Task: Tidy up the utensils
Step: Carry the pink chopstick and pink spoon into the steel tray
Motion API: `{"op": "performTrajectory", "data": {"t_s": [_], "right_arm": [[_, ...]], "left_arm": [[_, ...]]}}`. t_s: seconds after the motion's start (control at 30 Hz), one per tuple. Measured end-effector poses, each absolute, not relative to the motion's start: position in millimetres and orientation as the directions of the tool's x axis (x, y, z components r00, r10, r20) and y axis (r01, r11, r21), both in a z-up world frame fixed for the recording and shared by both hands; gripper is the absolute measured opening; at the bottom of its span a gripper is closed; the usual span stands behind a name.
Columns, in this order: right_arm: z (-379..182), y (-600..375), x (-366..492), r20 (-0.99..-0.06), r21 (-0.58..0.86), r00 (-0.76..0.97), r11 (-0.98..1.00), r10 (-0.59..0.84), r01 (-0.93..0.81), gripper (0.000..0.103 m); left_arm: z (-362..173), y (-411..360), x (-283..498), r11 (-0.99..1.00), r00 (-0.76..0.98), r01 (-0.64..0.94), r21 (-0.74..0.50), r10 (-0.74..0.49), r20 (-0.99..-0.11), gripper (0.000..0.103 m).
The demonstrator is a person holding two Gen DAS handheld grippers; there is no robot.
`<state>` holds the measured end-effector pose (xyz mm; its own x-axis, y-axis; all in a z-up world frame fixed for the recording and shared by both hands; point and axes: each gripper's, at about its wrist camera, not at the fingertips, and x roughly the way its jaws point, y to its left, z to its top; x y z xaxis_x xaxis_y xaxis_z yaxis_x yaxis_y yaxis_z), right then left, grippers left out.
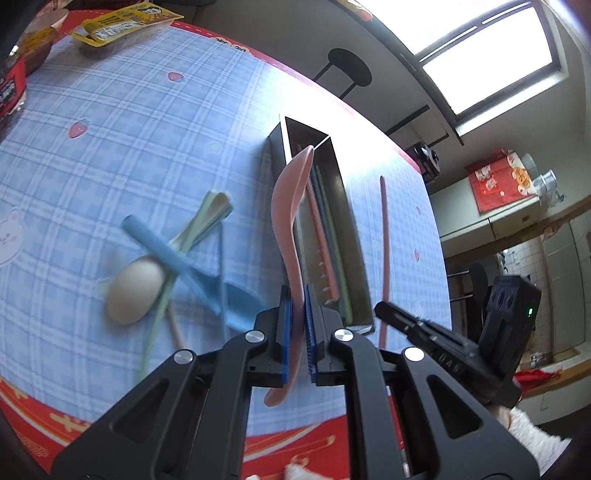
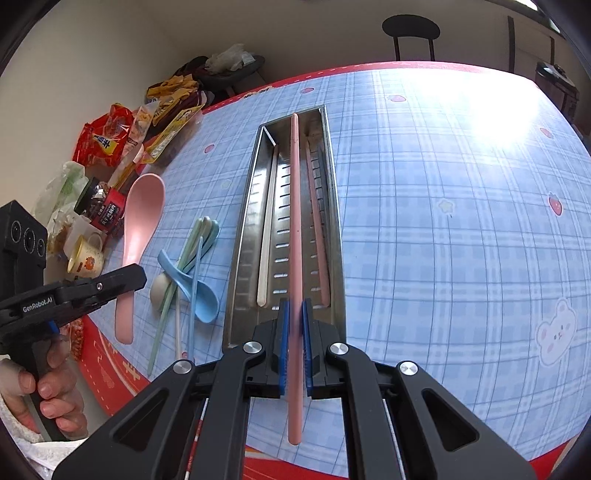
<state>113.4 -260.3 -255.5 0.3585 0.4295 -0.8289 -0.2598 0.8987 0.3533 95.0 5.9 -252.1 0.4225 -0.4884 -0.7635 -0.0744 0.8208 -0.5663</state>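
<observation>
Motion-blurred blue spoon and chopsticks; snack packet cropped at top edge.

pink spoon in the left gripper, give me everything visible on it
The pink spoon looks like matte plastic, one piece: a broad oval bowl and a long flat handle, slightly curved. The left gripper is shut on its handle between blue pads, so it hangs above the checked tablecloth, bowl pointing away, beside the steel tray.

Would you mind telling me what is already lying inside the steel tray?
Inside the steel tray lie a white chopstick on its left side and a pink chopstick on its right side. The held pink chopstick crosses in front, covering a strip of the tray's middle.
</observation>
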Motion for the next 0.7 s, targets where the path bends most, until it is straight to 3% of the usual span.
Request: {"op": "performTrajectory", "data": {"t_s": [0.7], "right_arm": [[-274,-239,201,-0.856,0.329,0.326,0.910,0.400,-0.252,0.007]], "left_arm": [[-295,-42,228,0.814,0.346,-0.183,-0.552,-0.472,-0.811,0.011]]}}
